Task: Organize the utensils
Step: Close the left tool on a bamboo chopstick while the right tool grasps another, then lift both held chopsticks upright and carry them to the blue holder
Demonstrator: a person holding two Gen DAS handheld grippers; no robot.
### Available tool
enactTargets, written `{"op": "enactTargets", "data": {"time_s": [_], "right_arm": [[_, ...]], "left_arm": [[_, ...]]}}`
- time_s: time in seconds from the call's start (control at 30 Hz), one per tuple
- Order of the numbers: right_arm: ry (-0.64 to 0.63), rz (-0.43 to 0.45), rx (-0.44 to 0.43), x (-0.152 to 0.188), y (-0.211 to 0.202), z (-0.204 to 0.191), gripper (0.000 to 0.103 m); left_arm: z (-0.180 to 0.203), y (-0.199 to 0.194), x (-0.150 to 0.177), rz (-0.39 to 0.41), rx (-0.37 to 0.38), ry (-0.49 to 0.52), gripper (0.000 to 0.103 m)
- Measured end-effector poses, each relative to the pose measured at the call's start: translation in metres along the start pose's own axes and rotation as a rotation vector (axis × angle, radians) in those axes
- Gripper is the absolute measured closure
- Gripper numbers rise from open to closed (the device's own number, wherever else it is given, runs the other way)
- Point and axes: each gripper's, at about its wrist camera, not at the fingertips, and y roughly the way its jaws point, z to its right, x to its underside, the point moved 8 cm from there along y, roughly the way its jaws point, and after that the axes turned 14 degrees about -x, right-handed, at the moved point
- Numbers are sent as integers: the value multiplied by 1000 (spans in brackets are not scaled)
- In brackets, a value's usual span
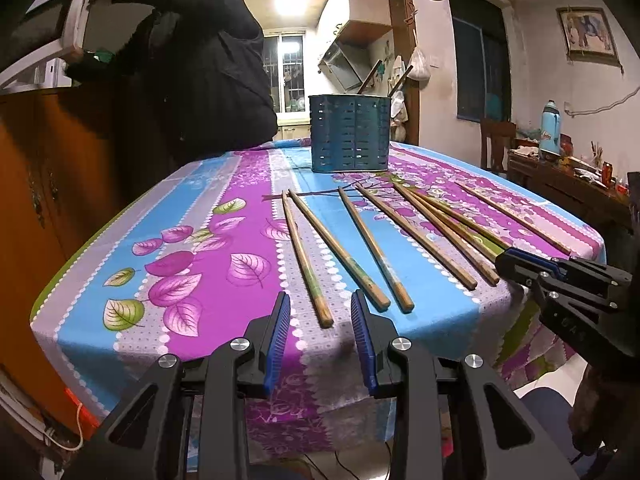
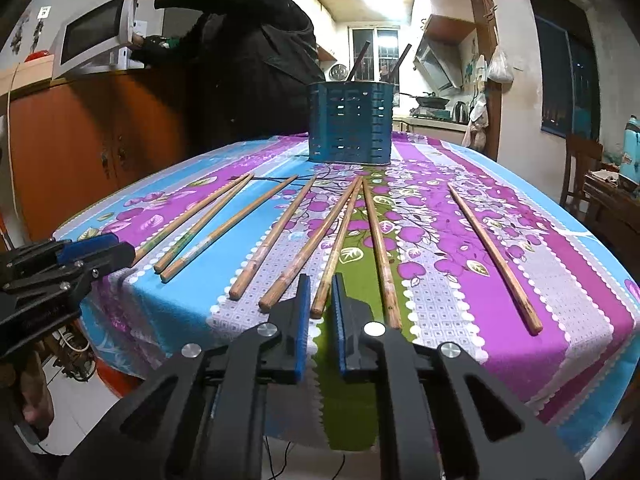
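in the left wrist view the left gripper (image 1: 320,340) sits at the bottom centre of the frame with its blue pads apart and nothing between them, hovering at the near edge of the table (image 1: 192,240), which wears a purple and blue leaf-print cloth. the wooden chopsticks (image 1: 360,248) lie loose across the middle of the frame, fanned out with their thick ends toward me, which i take to be so each end can be pinched from this side. the blue slotted holder (image 1: 349,133) stands upright at upper centre, beyond the tips, with a couple of sticks already leaning out of it, so it looks like the place they all go. the right gripper (image 1: 516,264) shows at the right edge, near the rightmost sticks; from here i cannot tell how its jaws stand. in the right wrist view the right gripper (image 2: 320,320) is at bottom centre, fingers only narrowly apart and holding nothing, lined up with the thick end of one chopstick (image 2: 334,256) just ahead of it, probably the next pick. the holder (image 2: 350,122) stands upper centre, well apart. the left gripper (image 2: 96,252) pokes in at the left edge, and a person in black (image 2: 248,60) reaches into a microwave (image 2: 96,36) at upper left.
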Motion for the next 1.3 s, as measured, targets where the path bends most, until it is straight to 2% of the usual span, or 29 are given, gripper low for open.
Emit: {"op": "enactTargets", "data": {"time_s": [0.2, 0.3, 0.37, 0.43, 0.87, 1.3], "right_arm": [[-17, -7, -5, -1, 1, -1, 95], [-12, -5, -9, -1, 0, 0, 95], [-11, -2, -9, -1, 0, 0, 95], [-10, 0, -9, -1, 0, 0, 95], [-19, 20, 13, 1, 2, -3, 95], [-40, 31, 34, 1, 1, -5, 95]], "left_arm": [[5, 3, 3, 12, -19, 13, 70], [2, 7, 2, 9, -34, 0, 81], [0, 9, 1, 7, -45, -6, 91], [-3, 10, 1, 7, -52, -8, 93], [-3, 11, 5, 80, -83, -5, 92], [-1, 9, 7, 115, -110, 5, 92]]}}
